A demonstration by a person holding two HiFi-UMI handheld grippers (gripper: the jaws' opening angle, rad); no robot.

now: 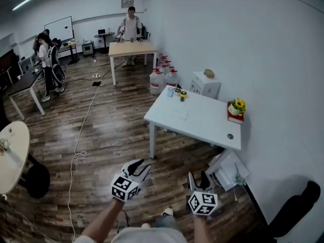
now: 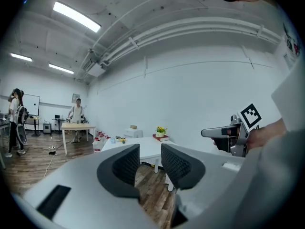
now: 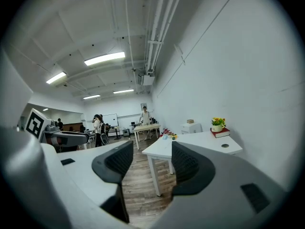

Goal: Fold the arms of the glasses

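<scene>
Well short of the one white table [image 1: 202, 128], two tongs are held up: the left tongs [image 1: 142, 167] and the right tongs [image 1: 198, 176], each spread with nothing between. On the table are one flower pot [image 1: 236, 107] on one red book [image 1: 234, 119] and one faint outline mid-top, probably the glasses [image 1: 180, 114] but too small to be sure.

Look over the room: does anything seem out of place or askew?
A long cable trails loose across the wooden floor, and white items lie tilted in a heap on the floor beside the white table.
</scene>
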